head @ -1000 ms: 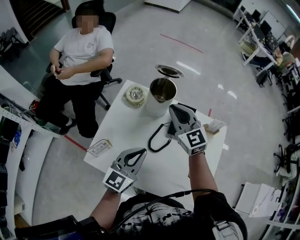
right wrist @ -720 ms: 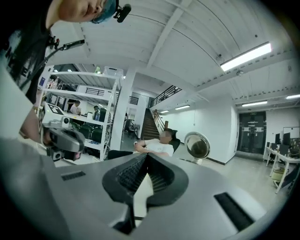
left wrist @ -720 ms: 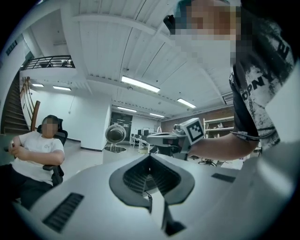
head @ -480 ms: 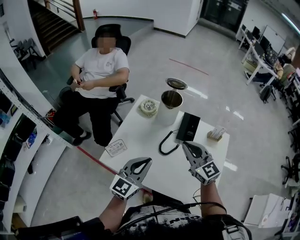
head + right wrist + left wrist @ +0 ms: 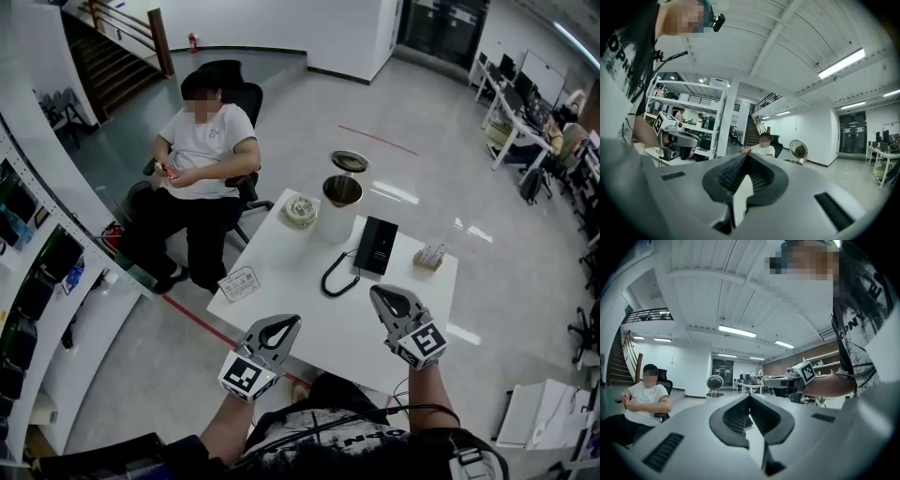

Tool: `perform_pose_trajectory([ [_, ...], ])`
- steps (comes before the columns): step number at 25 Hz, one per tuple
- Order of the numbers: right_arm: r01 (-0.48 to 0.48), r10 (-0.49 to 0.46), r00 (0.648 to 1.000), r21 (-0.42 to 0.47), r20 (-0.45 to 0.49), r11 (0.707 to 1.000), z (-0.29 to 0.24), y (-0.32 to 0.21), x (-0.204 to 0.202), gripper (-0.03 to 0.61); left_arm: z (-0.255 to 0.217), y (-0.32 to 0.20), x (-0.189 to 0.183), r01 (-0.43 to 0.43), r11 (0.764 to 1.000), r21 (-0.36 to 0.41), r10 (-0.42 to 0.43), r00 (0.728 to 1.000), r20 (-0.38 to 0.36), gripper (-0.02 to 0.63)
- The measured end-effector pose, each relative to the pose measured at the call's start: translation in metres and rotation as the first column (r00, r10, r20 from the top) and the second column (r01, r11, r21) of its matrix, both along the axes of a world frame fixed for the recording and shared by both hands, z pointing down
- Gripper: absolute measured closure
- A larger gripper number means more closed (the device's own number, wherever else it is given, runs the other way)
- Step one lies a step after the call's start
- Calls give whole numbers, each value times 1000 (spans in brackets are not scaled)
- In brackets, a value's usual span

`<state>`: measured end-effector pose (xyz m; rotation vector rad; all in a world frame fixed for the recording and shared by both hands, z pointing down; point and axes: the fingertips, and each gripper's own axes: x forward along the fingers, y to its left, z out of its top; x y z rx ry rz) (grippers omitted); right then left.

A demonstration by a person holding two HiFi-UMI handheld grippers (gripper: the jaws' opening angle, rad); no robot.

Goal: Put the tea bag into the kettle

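The steel kettle (image 5: 337,204) stands open at the far side of the white table (image 5: 300,319), its lid (image 5: 349,161) tipped up behind it. A black base (image 5: 377,246) with a looped cord (image 5: 337,275) lies in front of it. A small tan box (image 5: 430,256) sits at the right edge; I make out no loose tea bag. Both grippers hover over the table's near edge, pointing at the kettle. My left gripper (image 5: 291,321) (image 5: 750,395) is shut and empty. My right gripper (image 5: 378,292) (image 5: 746,155) is shut too, with nothing between its jaws.
A round pale dish (image 5: 300,210) sits left of the kettle, and a printed card (image 5: 238,281) lies at the table's left corner. A person (image 5: 202,159) sits in an office chair beyond the table's left side. Shelving (image 5: 37,272) runs along the left.
My right gripper has drawn back from beside the kettle and black base to the near edge of the table. The head view has pulled back. The left gripper has barely moved.
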<state>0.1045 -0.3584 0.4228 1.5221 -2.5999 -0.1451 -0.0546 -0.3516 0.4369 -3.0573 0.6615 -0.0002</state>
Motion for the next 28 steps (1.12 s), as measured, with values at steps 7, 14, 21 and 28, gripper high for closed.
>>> perform_pose_trajectory([
  [7,103,-102,995,48,-17,994,-16,28,-19,568,-9,31,-3,49,999,25,-49,999,0,601],
  [14,208,-207,978,43,-24,977,-21,75,-16,568,-23,78,20,102,994,40,-102,995,-10,601],
  [21,241,-241,970,19,-6,970,-11,135,5,568,-23,133,44,130,991,38,-130,991,-20,601],
  [28,266,-266,964,25,-16,964,-7,173,16,568,-19,170,51,168,985,40,-168,986,-8,601],
])
